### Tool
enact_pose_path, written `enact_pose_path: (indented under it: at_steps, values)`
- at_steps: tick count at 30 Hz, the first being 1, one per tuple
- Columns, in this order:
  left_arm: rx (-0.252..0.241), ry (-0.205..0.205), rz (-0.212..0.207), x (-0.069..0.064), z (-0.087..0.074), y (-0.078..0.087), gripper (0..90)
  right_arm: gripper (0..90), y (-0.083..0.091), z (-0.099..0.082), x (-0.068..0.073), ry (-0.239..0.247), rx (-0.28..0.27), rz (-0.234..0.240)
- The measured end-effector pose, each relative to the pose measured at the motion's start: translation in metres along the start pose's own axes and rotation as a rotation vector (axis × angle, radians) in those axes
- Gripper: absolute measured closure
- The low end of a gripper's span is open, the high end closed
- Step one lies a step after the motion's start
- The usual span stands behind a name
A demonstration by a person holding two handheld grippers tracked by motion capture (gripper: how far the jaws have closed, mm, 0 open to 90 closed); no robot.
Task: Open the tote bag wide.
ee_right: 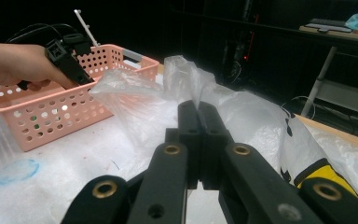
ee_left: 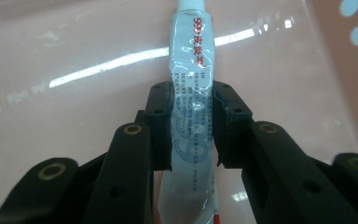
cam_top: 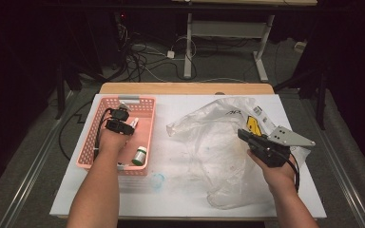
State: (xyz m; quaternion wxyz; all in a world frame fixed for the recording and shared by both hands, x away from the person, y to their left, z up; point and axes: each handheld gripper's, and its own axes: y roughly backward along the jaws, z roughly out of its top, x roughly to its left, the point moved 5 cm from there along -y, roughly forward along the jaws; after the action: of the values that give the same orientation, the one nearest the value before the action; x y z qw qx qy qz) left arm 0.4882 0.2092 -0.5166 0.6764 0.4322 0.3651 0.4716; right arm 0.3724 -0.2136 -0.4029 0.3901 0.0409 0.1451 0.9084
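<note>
On the left, my left gripper [cam_top: 120, 119] is down inside the pink basket [cam_top: 145, 124], and its own view has the jaws closed on a tube [ee_left: 191, 112] of cream that lies flat on the basket floor, pads pressing its sides about halfway along its length. I judge the pick as only just made: the tube is gripped but not lifted, and a small green-capped bottle [cam_top: 139, 155] sits near the basket's front corner, so the unloading looks to be at an early stage. The left forearm reaches forward over the basket's near rim with the hand tipped down, so the gripper points steeply at the floor of the basket. In the middle of the table, the clear plastic bag [cam_top: 218, 142] lies crumpled and spread, well apart from the tube. On the right, my right gripper [cam_top: 247, 136] has its jaws fully together on a fold of that bag, pinching the film at the bag's right side, with the wrist roughly level and pointing left towards the basket.
</note>
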Motion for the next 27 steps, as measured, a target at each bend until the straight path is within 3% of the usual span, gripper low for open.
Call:
enact_pose_path:
  at_steps: [13, 18, 20, 27]
  values:
    - [-0.038, -0.046, -0.026, -0.007, 0.001, 0.005, 69.3, 90.0, 0.003, 0.001, -0.001, -0.006, -0.007, 0.005]
    - [-0.11, -0.039, -0.055, -0.013, 0.002, 0.016, 69.3, 90.0, 0.004, 0.001, -0.001, -0.006, -0.005, 0.01]
    - [-0.141, -0.054, -0.065, -0.019, 0.002, 0.021, 69.3, 90.0, 0.004, 0.001, -0.001, -0.004, -0.007, 0.011]
    - [-0.213, -0.063, -0.107, -0.029, 0.002, 0.035, 69.3, 90.0, 0.003, 0.0, 0.0, -0.001, -0.004, 0.012]
